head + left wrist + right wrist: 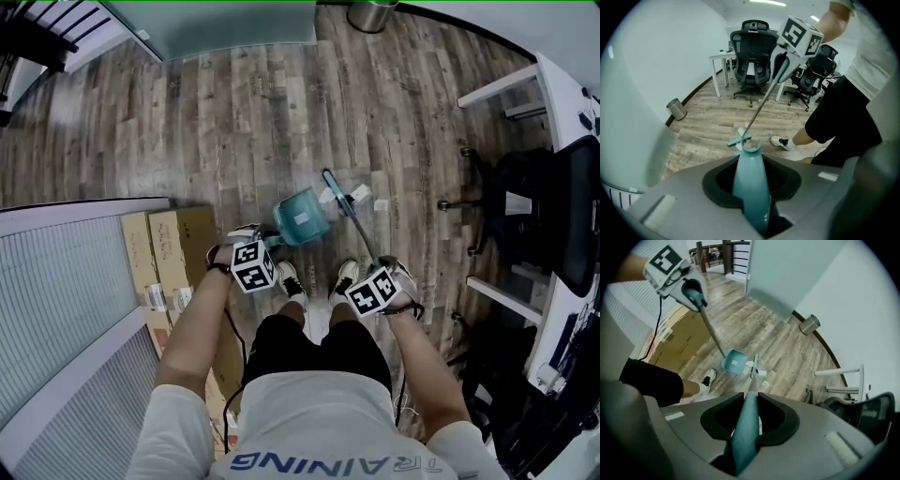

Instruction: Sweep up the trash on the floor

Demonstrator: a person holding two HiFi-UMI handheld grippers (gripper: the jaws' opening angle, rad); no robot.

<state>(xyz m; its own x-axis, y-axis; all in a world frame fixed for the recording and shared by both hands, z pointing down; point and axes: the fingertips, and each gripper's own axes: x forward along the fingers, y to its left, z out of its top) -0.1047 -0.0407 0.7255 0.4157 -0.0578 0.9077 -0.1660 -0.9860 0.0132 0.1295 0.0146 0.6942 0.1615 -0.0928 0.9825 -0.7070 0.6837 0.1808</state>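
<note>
Clamped on the dustpan handle (750,178) with the jaws of the left gripper (751,201), keeping the teal dustpan (302,217) set on the floor (234,112). Closed likewise on the teal grip of the broom (354,225) with the jaws of the right gripper (744,437), shaft slanting down and away to the broom head (754,364). Just beside the dustpan, on the side nearer the right gripper: that head, long axis roughly broadside to the dustpan, with white trash (762,373) close on either side, apparently paper scraps, too small to be sure. Likely next: a short sideways pull of the head toward the dustpan.
</note>
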